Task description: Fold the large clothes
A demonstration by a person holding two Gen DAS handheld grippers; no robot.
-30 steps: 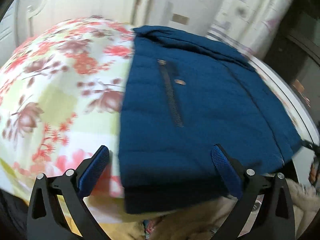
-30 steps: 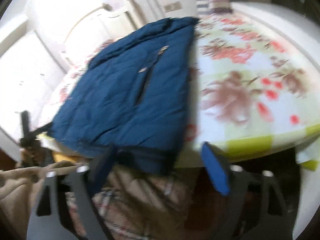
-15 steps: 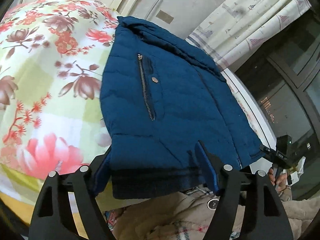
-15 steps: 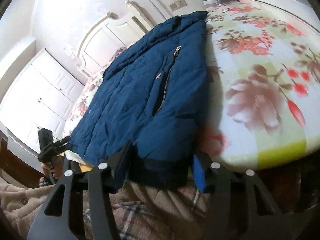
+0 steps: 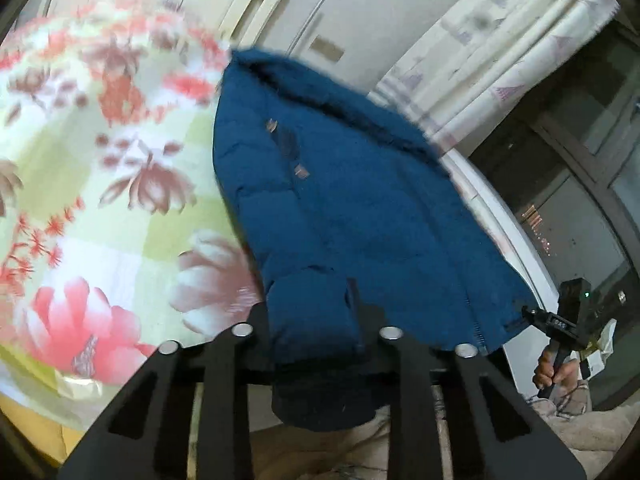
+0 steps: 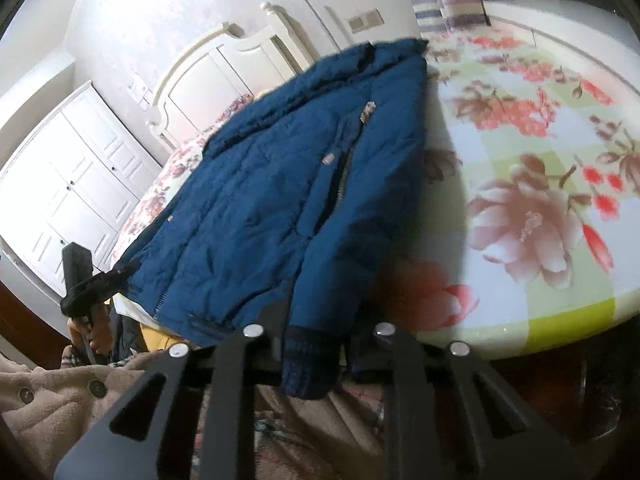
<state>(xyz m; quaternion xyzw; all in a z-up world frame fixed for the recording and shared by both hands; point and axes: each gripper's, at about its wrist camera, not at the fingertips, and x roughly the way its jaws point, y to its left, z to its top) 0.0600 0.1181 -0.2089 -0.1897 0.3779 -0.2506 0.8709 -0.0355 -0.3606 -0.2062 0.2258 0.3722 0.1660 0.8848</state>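
A dark blue puffer jacket [image 5: 360,208] lies flat on the flowered bed sheet [image 5: 100,200], collar far and ribbed hem near me. My left gripper [image 5: 312,320] is shut on the bunched hem at the jacket's left corner. In the right wrist view the same jacket [image 6: 280,200] fills the middle. My right gripper [image 6: 316,328] has its jaws closing on the hem, which is pinched between the pads and hangs below them. Each view shows the other gripper at the opposite corner: the right gripper [image 5: 532,314] and the left gripper [image 6: 116,272], each with a hand below it.
The flowered sheet [image 6: 520,160] spreads out beside the jacket. A white headboard [image 6: 208,76] and a white wardrobe [image 6: 72,168] stand behind the bed. A pale curtain [image 5: 500,60] and a dark window [image 5: 592,160] lie to one side. A person's beige coat [image 6: 60,400] is close below.
Both grippers went from wide open around the hem to closed on it. The hem is now bunched between the fingers and the near edge is slightly raised.
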